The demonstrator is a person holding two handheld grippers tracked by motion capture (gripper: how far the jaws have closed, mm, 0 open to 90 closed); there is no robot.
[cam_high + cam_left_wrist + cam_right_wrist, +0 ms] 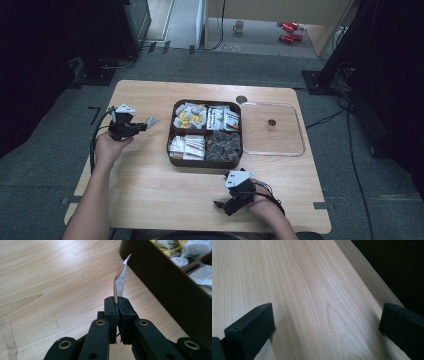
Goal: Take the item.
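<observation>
A pale wooden table (150,185) stands on grey carpet, with dark equipment and cables around it. Nearest the person, at the front edge, the right gripper (224,206) lies low over bare wood, its jaws standing wide apart with nothing between them, as the right gripper view shows. Farther in, on the left side of the table, the left gripper (117,302) has its jaws pressed together on a small paper sachet (120,281), held just off the tray's left wall. The sachet is pinched by its lower edge and stands up from the tips, bending slightly, with a brown face on one side and printed white on the other. It looks very light, thin and limp, so it should take almost no force to carry but will flop and could slide out of a loose pinch or tear if tugged; a flat grip across a sealed edge, as here, seems the safest hold. Beyond it sits the dark brown four-compartment tray (172,131), filled with sorted packets: yellow-and-white ones and white printed ones at the back, white ones and dark ones in front. To the tray's right lies a clear lid (300,130), flat on the table.
</observation>
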